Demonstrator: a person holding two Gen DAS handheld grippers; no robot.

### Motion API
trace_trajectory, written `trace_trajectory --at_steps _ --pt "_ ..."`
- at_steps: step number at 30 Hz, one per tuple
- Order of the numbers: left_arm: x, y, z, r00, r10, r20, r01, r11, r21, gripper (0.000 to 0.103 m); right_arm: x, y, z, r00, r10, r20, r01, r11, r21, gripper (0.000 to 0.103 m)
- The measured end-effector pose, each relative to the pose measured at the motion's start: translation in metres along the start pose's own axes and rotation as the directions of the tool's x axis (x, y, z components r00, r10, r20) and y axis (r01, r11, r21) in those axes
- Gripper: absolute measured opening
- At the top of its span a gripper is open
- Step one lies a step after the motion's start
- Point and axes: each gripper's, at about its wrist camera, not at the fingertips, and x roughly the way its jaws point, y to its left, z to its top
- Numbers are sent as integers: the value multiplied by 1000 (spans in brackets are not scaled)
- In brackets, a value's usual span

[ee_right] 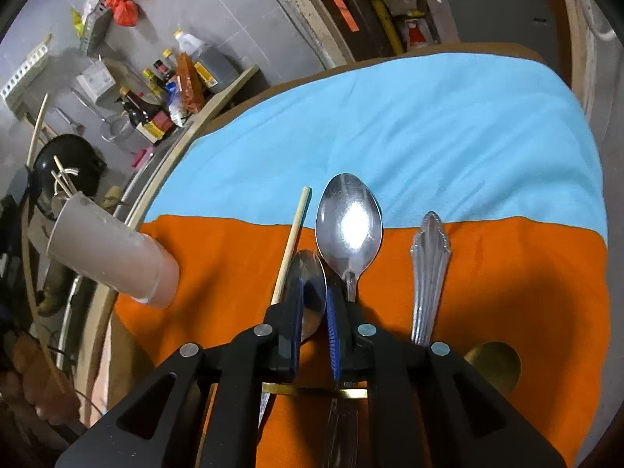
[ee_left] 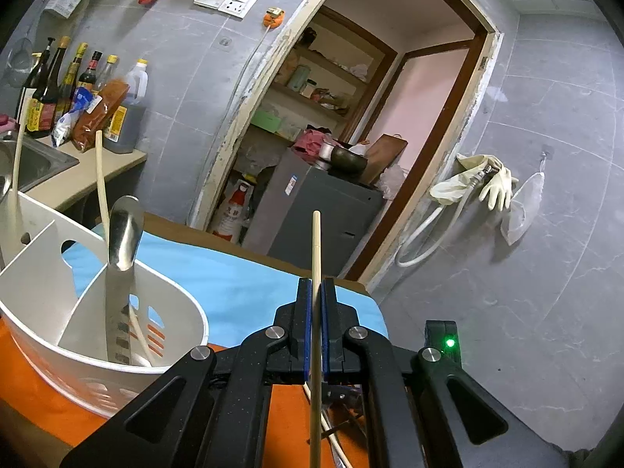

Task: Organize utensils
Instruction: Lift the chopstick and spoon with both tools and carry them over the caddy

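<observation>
one chopstick point(ee_left: 316, 257) pinched upright in left tool point(ee_left: 316, 304), right tool point(ee_right: 314, 304) closed astride small spoon point(ee_right: 310, 273)

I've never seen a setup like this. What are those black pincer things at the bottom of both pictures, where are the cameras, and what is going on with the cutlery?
No robot here: a person holds a two-finger clamp in each hand, and each clamp carries a wide-angle camera that looks forward along its fingers. In the left-hand picture the left gripper is shut on a wooden chopstick, beside a white utensil caddy that already holds some cutlery. In the right-hand picture the right gripper is shut, or nearly so, on a small spoon. A larger spoon, another chopstick and an ornate metal handle lie on the orange and blue cloth.
</observation>
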Motion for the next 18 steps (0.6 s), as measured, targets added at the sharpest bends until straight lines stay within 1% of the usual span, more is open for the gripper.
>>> trace_trajectory --at_steps 2,4,6,8,10,12,13,15,18 --pt "0 0 0 1000 0 0 0 1000 0 2 -1 6 -1 1000 3 12 -2 1000 -23 2" --pt "0 0 0 1000 -3 4 3 1000 2 2 -8 21 0 998 -20 53 24 997 -78 2" --pt "-2 0 -1 1000 -9 12 9 1000 7 2 -19 32 -4 992 -50 117 64 990 -123 1" --pt "-3 0 -1 1000 -19 21 19 1000 7 2 -31 38 -9 981 -77 178 100 987 -126 1" --pt "-3 1 -2 999 -28 26 28 1000 2 2 -45 47 -16 960 -110 257 151 977 -148 1" --pt "-6 3 -2 999 -37 35 37 999 -3 2 -64 58 -25 927 -132 352 197 968 -156 1" --pt "-7 4 -2 998 -40 42 40 999 -8 2 -68 63 -28 911 -147 385 224 961 -164 1" --pt "-11 6 1 997 -51 56 52 998 -21 2 -79 77 -34 863 -181 471 299 936 -188 1" --pt "-18 8 7 995 -57 76 59 998 -25 2 -88 87 -35 828 -175 533 313 933 -180 1"
